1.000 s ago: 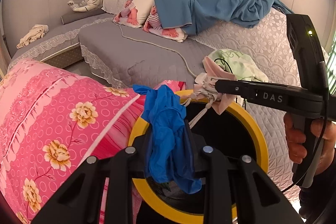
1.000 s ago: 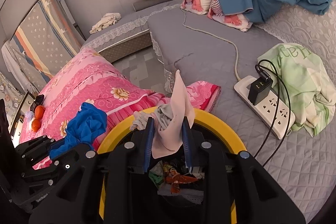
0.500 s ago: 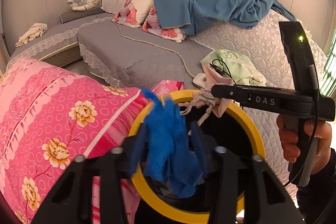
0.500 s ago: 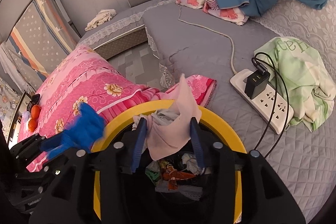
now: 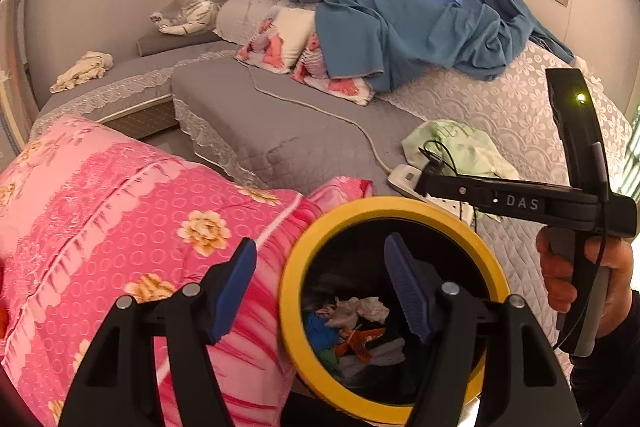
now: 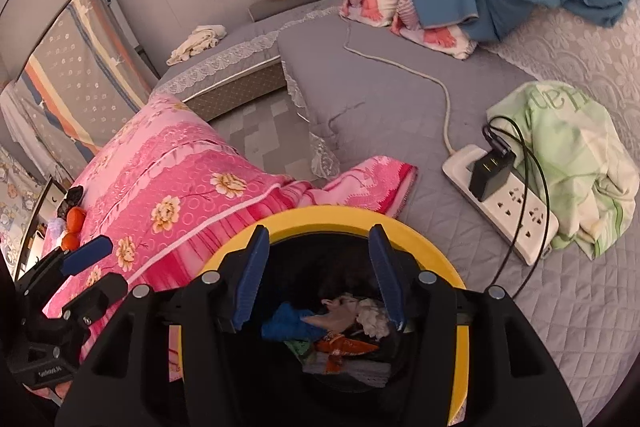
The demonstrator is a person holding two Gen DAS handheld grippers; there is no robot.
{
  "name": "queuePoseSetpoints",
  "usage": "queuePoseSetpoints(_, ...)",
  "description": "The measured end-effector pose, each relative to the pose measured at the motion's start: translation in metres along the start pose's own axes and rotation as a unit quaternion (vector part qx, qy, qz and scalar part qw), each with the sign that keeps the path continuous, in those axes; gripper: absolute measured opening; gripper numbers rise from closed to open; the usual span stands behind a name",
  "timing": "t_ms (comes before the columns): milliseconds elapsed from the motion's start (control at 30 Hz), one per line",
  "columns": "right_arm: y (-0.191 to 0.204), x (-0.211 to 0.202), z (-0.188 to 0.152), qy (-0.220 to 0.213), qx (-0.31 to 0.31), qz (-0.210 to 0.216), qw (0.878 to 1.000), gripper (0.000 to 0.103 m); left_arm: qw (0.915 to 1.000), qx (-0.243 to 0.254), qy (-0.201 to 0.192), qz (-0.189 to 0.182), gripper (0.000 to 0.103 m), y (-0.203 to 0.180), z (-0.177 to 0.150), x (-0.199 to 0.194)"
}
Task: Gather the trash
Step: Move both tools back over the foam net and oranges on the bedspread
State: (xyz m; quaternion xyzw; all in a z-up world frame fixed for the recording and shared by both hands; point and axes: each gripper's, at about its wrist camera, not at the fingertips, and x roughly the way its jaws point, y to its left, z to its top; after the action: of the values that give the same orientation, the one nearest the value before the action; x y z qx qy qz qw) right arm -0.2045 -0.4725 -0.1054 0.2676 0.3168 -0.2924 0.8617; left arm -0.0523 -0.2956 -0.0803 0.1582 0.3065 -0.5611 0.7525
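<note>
Both grippers are held above the round yellow-rimmed black trash bin. The left gripper is spread wide, its jaws just opened, nothing between them. The right gripper is parted too, jaws just opened, nothing gripped. A crumpled blue glove and a pale pink rag are seen lying inside the bin atop other scraps.

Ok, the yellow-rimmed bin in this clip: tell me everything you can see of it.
The bin is round, with a broad yellow rim and a dark inside. It stands open and upright against the pink floral quilt, beside the grey bedspread. Inside lie crumpled scraps: a blue glove, pinkish and white pieces, something orange. Both grippers hover above the opening with jaws apart and empty.
</note>
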Motion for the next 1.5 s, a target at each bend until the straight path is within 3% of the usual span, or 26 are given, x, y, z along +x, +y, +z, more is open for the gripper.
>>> queuePoseSetpoints(333, 0.054, 0.002, 0.021, -0.016, -0.045, 0.048, 0.998, 0.051, 0.9963, -0.041, -0.040, 0.065, 0.063, 0.056, 0.004, -0.044)
queuePoseSetpoints(667, 0.136, 0.018, 0.042, -0.021, -0.107, 0.112, 0.988, 0.059, 0.9798, -0.096, -0.069, 0.161, 0.064, 0.130, -0.007, -0.099)
queuePoseSetpoints(967, 0.234, 0.036, 0.052, -0.018, -0.174, 0.188, 0.966, 0.059, 0.9519, -0.150, -0.086, 0.253, 0.064, 0.203, -0.025, -0.153)
queuePoseSetpoints(1267, 0.325, 0.063, 0.048, 0.004, -0.236, 0.250, 0.939, 0.060, 0.9098, -0.220, -0.095, 0.339, 0.064, 0.283, -0.049, -0.198)
queuePoseSetpoints(1500, 0.389, 0.094, 0.040, 0.044, -0.265, 0.290, 0.919, 0.063, 0.8833, -0.277, -0.075, 0.371, 0.064, 0.342, -0.068, -0.210)
